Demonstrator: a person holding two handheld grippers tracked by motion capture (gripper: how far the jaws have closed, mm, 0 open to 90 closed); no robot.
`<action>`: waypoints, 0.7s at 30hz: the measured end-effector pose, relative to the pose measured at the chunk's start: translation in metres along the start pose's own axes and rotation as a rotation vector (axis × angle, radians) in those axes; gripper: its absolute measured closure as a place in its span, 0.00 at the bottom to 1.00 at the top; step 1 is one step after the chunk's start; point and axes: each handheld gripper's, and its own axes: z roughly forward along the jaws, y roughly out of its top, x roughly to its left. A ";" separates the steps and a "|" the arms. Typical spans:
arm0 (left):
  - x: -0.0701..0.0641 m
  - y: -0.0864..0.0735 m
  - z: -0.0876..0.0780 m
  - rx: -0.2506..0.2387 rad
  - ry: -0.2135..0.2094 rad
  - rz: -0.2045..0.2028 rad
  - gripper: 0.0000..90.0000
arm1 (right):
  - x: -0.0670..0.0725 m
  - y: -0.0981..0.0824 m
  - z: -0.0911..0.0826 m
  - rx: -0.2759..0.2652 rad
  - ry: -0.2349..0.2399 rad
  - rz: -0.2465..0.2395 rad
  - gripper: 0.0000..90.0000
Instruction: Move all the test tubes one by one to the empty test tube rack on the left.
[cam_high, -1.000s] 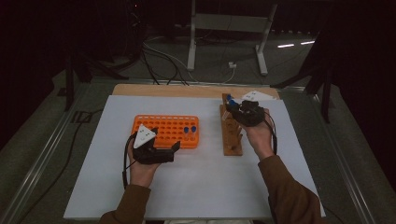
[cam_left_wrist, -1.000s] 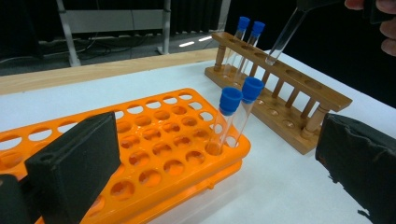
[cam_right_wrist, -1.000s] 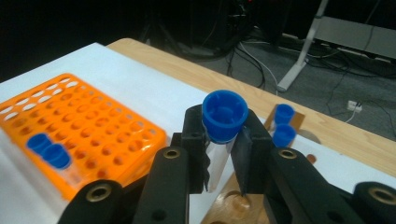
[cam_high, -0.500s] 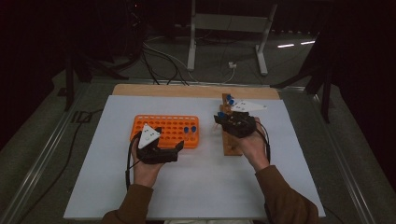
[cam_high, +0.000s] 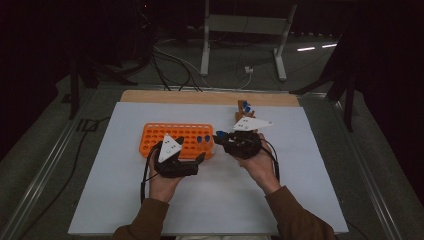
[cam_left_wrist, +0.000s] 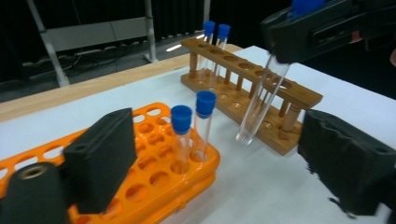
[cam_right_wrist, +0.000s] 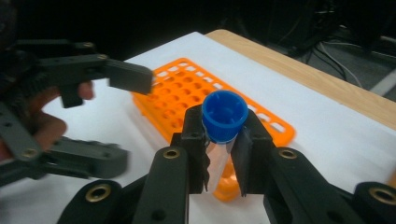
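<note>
My right gripper (cam_high: 223, 139) (cam_right_wrist: 224, 133) is shut on a clear test tube with a blue cap (cam_right_wrist: 224, 115) (cam_left_wrist: 260, 103), held upright above the mat just right of the orange tube rack (cam_high: 172, 137) (cam_left_wrist: 154, 168). Two blue-capped tubes (cam_left_wrist: 181, 135) stand at that rack's right end. My left gripper (cam_high: 199, 164) (cam_left_wrist: 224, 163) lies by the rack's near right corner; its jaws have just been closing, still apart, with nothing gripped between them. A wooden rack (cam_left_wrist: 252, 93) (cam_high: 245, 107) behind the right hand holds two more capped tubes (cam_left_wrist: 215, 42).
A white mat (cam_high: 300, 190) covers the table, with a wooden strip (cam_high: 200, 97) along its far edge. Past the table lie cables and metal stand legs (cam_high: 205, 45) on a dark floor.
The right gripper has carried the tube leftward, from over the wooden rack to beside the orange rack's right end. The left hand has stayed put.
</note>
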 end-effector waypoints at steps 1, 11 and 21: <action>-0.001 0.000 0.001 0.001 -0.001 0.005 0.19 | 0.003 0.001 0.001 0.004 0.008 -0.003 0.85; -0.008 0.001 0.001 0.002 -0.028 0.055 0.59 | 0.025 0.004 0.017 0.022 0.073 -0.028 0.85; -0.013 -0.001 0.003 0.014 -0.058 0.102 0.86 | 0.033 0.005 0.022 0.025 0.095 -0.039 0.85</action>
